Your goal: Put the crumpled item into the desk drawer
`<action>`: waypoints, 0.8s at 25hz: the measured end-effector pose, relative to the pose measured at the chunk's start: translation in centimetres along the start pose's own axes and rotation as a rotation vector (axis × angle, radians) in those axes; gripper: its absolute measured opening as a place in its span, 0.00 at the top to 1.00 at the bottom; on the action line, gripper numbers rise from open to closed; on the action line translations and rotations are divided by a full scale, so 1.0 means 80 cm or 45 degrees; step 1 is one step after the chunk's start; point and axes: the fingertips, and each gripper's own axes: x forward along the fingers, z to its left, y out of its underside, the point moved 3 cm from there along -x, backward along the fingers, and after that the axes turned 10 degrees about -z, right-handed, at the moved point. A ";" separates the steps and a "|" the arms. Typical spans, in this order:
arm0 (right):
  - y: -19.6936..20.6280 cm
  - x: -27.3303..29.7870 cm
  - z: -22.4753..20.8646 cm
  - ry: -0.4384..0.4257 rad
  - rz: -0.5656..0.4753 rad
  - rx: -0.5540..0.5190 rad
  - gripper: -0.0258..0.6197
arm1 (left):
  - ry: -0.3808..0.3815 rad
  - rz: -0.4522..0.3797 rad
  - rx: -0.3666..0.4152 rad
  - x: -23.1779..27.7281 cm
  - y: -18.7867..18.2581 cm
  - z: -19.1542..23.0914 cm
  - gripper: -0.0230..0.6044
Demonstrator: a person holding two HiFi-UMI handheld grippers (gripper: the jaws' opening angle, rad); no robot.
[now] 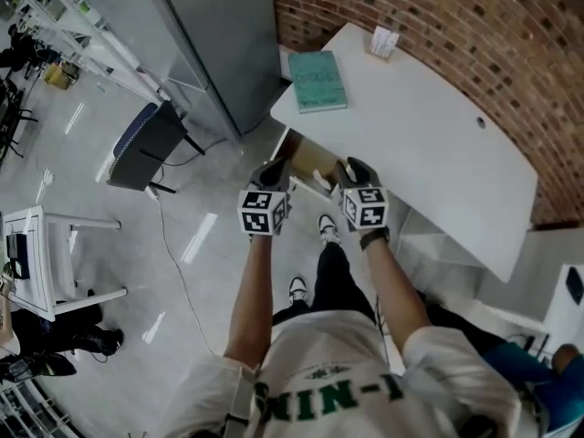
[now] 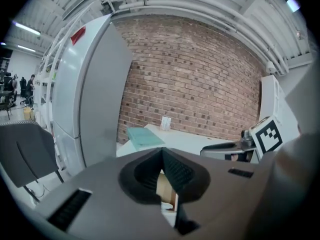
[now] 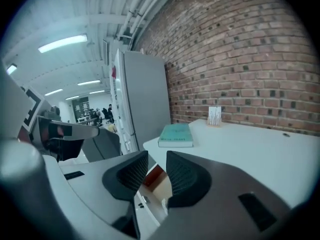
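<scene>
White desk point(image 1: 429, 144) stands against a brick wall point(image 1: 438, 16). On its top lie a teal book point(image 1: 318, 81) and, near the wall, a small white card holder point(image 1: 384, 41). Under the desk edge close to the book, the desk drawer point(image 1: 306, 164) is pulled out and its brown wooden inside shows.

Both grippers are held just above this drawer, side by side and near each other. The left gripper point(image 1: 274, 173) has its jaws together: in the left gripper view the two dark pads meet at their tips, nothing is between them, and only the wood of the drawer is seen below them. The right gripper point(image 1: 351, 172) has its jaws a little apart, and in the right gripper view the narrow gap holds nothing; behind it is the drawer side.

No gripper holds the crumpled item, and I cannot tell where it lies; the inside of the drawer is mostly hidden by the grippers.

A tall grey cabinet point(image 1: 219, 35) stands left of the desk, with a dark chair point(image 1: 146, 144) beside it.
</scene>
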 end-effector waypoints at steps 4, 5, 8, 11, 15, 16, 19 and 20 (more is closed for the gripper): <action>-0.070 -0.029 0.007 0.048 -0.156 -0.021 0.79 | -0.012 -0.072 0.041 -0.022 -0.050 -0.010 0.97; -0.085 -0.036 0.010 0.053 -0.191 -0.032 0.79 | -0.012 -0.097 0.052 -0.027 -0.062 -0.013 0.97; -0.120 -0.057 0.016 0.057 -0.289 -0.078 0.79 | 0.001 -0.175 0.105 -0.042 -0.095 -0.027 0.97; -0.150 -0.078 0.026 0.059 -0.373 -0.097 0.79 | -0.001 -0.235 0.159 -0.058 -0.123 -0.038 0.97; -0.185 -0.109 0.038 0.099 -0.471 -0.110 0.83 | -0.008 -0.315 0.194 -0.080 -0.154 -0.051 0.97; -0.192 -0.115 0.041 0.105 -0.496 -0.110 0.83 | -0.010 -0.334 0.205 -0.086 -0.161 -0.054 0.97; -0.210 -0.135 0.050 0.123 -0.559 -0.118 0.86 | -0.015 -0.383 0.240 -0.103 -0.178 -0.061 0.97; -0.214 -0.141 0.052 0.132 -0.569 -0.119 0.87 | -0.017 -0.393 0.248 -0.107 -0.182 -0.064 0.97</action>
